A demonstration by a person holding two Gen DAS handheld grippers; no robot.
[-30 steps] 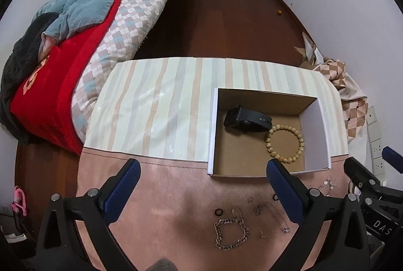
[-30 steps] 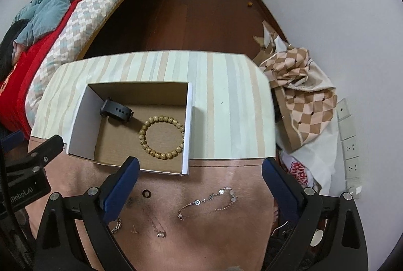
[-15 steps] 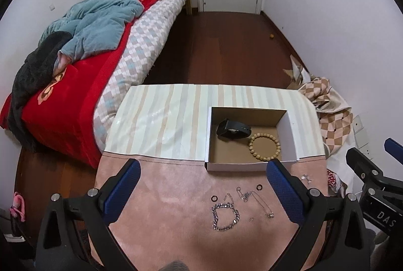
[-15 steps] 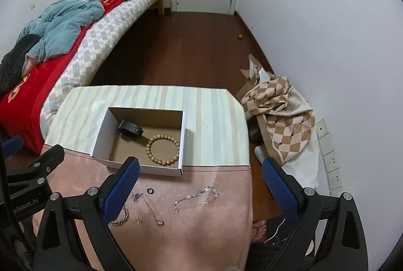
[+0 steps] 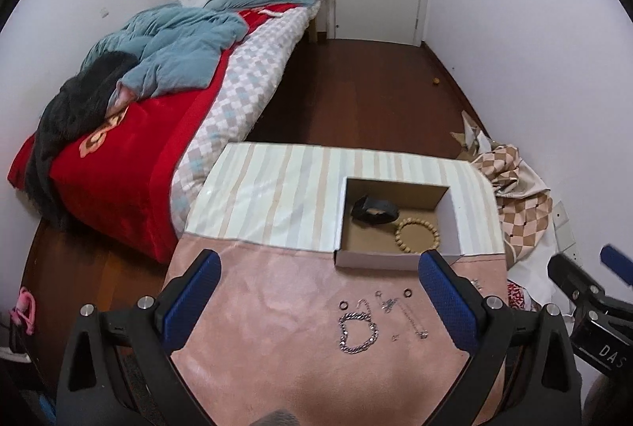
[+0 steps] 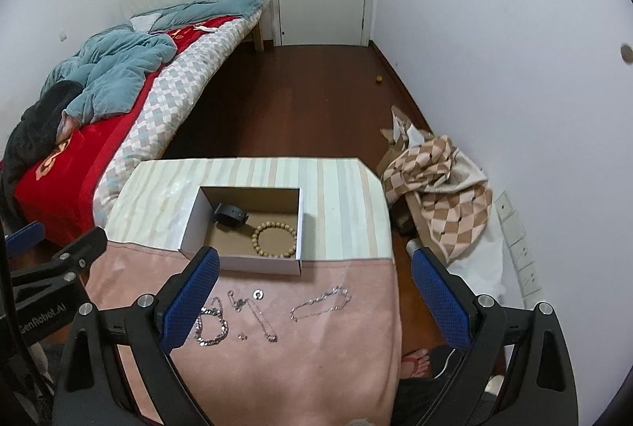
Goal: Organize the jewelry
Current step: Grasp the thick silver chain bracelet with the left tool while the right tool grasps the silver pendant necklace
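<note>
Both grippers are held high and back from the table, w/ nothing between the fingers: the left gripper is spread wide and empty, and the right gripper is likewise spread wide and empty, so a full overview of the work area is given before any pick is made. The cardboard box is set on the striped part of the table, approx. at the seam where the pink cloth begins, presumably so that loose pieces can be lifted a short way and dropped in. Two items are already stored inside: a black watch toward the back left and a wooden bead bracelet just beside it, toward the front right. The rest of the jewelry is laid out flat on the pink cloth in front of the box, probably so each piece can be seen and gripped separately: a chunky chain bracelet, a thin necklace w/ a pendant, two small rings, a tiny stud-like piece (too small to tell), and a fine silver chain lying apart to the right. The task is judged approx. a third done. The thin chains lie flush on soft cloth, so a low, narrow pinch would likely be needed, and snagging the cloth is a risk.
</note>
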